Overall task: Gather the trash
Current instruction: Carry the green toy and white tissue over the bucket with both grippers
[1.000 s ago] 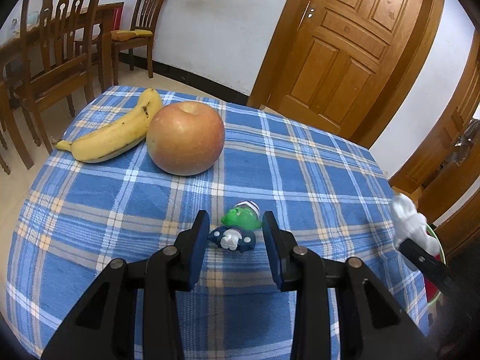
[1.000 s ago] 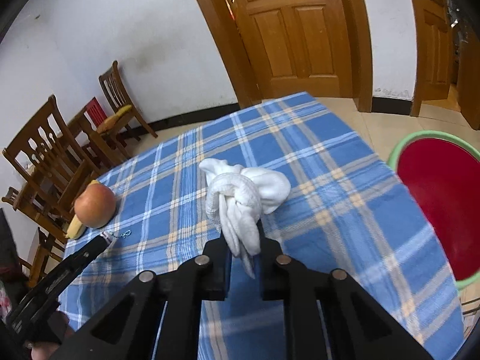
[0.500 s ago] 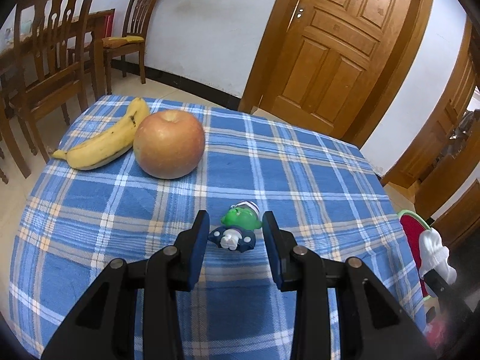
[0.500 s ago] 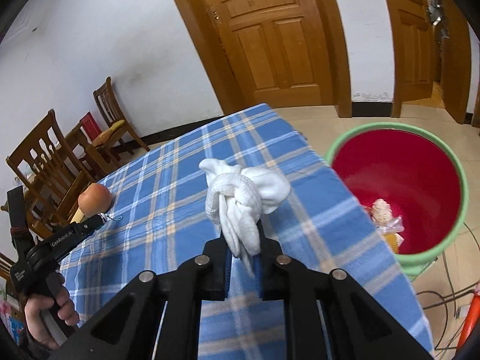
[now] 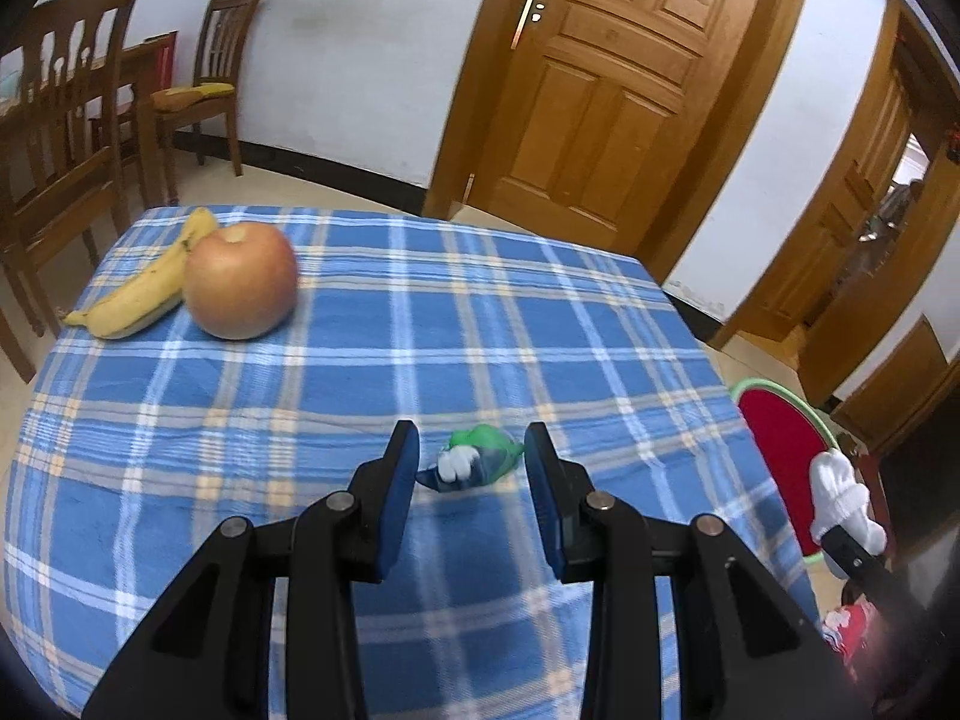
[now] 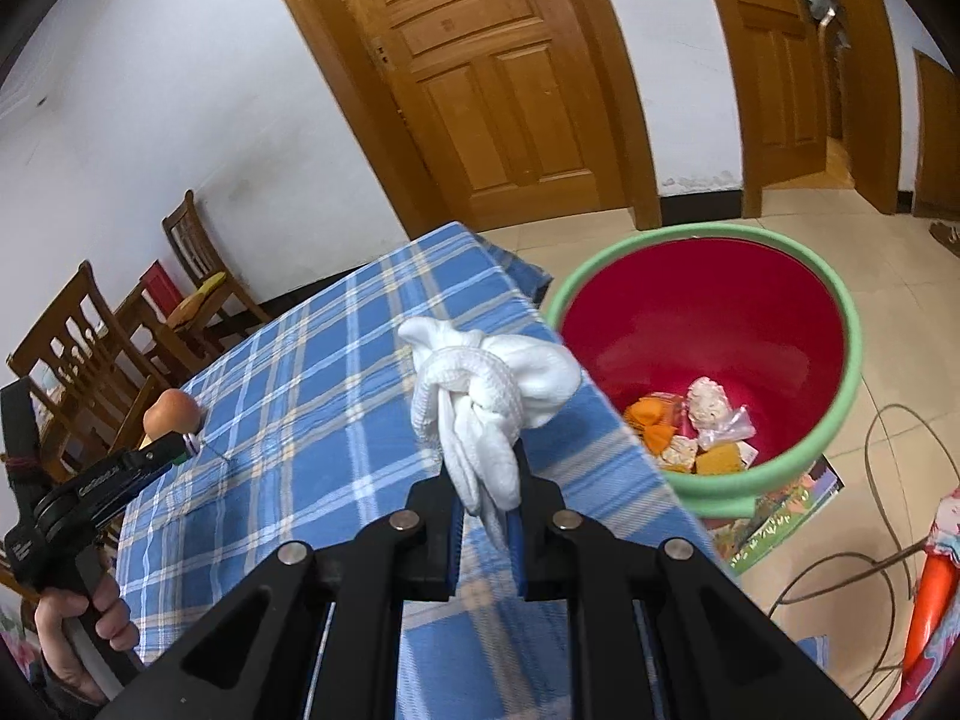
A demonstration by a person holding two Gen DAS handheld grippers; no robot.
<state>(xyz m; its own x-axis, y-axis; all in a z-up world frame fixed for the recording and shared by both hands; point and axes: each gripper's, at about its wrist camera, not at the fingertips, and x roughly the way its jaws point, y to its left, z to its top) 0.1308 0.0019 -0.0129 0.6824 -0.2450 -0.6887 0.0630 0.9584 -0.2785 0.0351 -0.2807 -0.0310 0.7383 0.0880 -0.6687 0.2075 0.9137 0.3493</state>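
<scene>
My left gripper [image 5: 471,450] is shut on a small green and blue toy figure [image 5: 474,463], held just above the blue plaid tablecloth [image 5: 480,312]. My right gripper [image 6: 485,468] is shut on a knotted white cloth [image 6: 480,378], which sticks up above its fingers. It hangs over the table's right edge, beside a red bin with a green rim [image 6: 843,324] on the floor. Several scraps of trash [image 6: 696,426] lie in the bin. The left wrist view shows the white cloth [image 5: 840,498] in front of the bin [image 5: 780,450]. A hand carries the left gripper [image 6: 174,450] at the far left.
An apple [image 5: 240,282] and a banana [image 5: 138,300] lie at the table's far left corner. Wooden chairs [image 5: 60,150] stand beyond that corner. Behind the table is a wooden door [image 5: 600,90]. A cable [image 6: 870,480] and a picture book [image 6: 780,510] lie on the floor by the bin.
My right gripper has carried the white cloth from over the table's middle to its edge beside the bin. My left gripper, toy still in it, has drawn away from the apple and banana.
</scene>
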